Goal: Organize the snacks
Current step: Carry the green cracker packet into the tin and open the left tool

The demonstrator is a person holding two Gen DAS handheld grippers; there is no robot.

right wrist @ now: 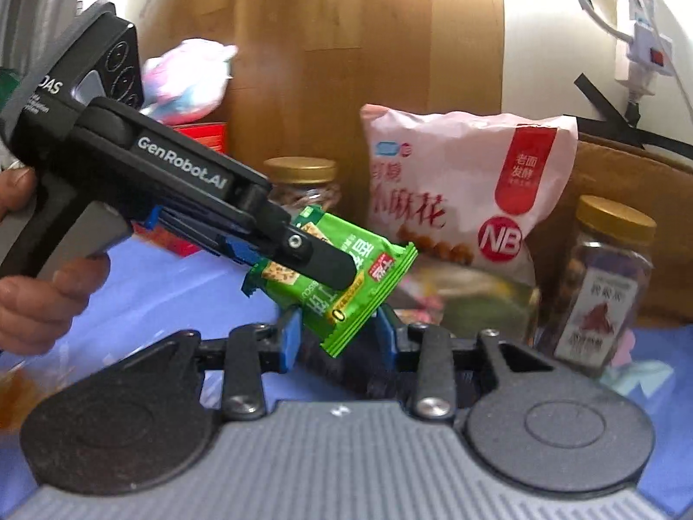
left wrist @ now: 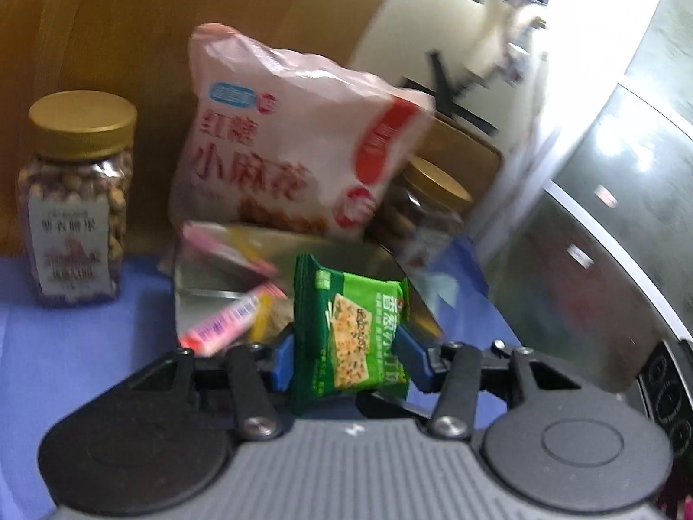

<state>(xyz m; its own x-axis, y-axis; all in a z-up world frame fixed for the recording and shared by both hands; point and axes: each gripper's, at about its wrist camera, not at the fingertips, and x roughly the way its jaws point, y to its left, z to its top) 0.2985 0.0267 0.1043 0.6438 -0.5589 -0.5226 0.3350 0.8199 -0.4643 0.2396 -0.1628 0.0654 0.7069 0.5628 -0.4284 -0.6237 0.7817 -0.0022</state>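
Left tongs (left wrist: 344, 349) clamped on small green foil cracker packet (left wrist: 351, 333), aloft above blue worktop (left wrist: 86, 338). Right tongs (right wrist: 335, 336) apart, empty, just below. Judged light, crinkly, slippery, crushable; best pinched mid-body, gently.

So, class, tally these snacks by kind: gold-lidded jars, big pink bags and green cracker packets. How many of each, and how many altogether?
Gold-lidded jars: 2
Big pink bag: 1
Green cracker packet, held in the left gripper: 1
Total: 4
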